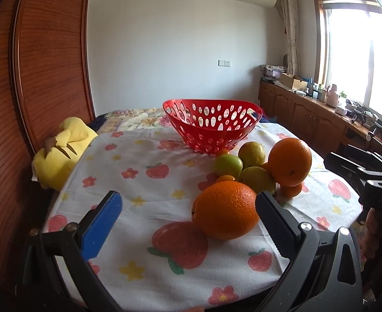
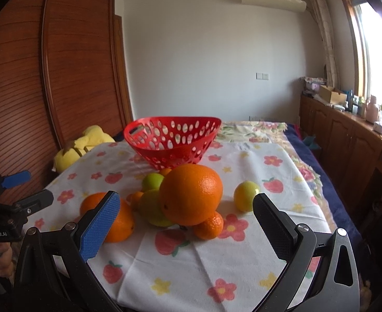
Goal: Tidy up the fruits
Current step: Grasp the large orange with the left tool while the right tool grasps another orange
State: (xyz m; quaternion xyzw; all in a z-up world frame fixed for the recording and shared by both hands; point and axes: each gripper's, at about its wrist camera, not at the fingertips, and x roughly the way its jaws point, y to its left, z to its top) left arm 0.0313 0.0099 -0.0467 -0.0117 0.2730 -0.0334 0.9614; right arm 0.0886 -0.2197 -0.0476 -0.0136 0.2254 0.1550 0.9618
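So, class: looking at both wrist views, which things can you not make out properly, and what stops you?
- Small orange fruits: left wrist view, mostly hidden behind the big oranges, so no sure count.
- Red basket interior: both views, the rim and wall hide its floor.
- Yellow plush toy: left wrist view, the flowered cloth covers part of it.
- Clutter on the sideboard: right wrist view, too small and washed out by window glare.

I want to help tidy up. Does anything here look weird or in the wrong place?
Yes. The red plastic basket with holes holds nothing, while the fruit sits heaped on the flowery tablecloth in front of it. One big orange perches on top of smaller fruits, including a small tangerine, and may roll off.
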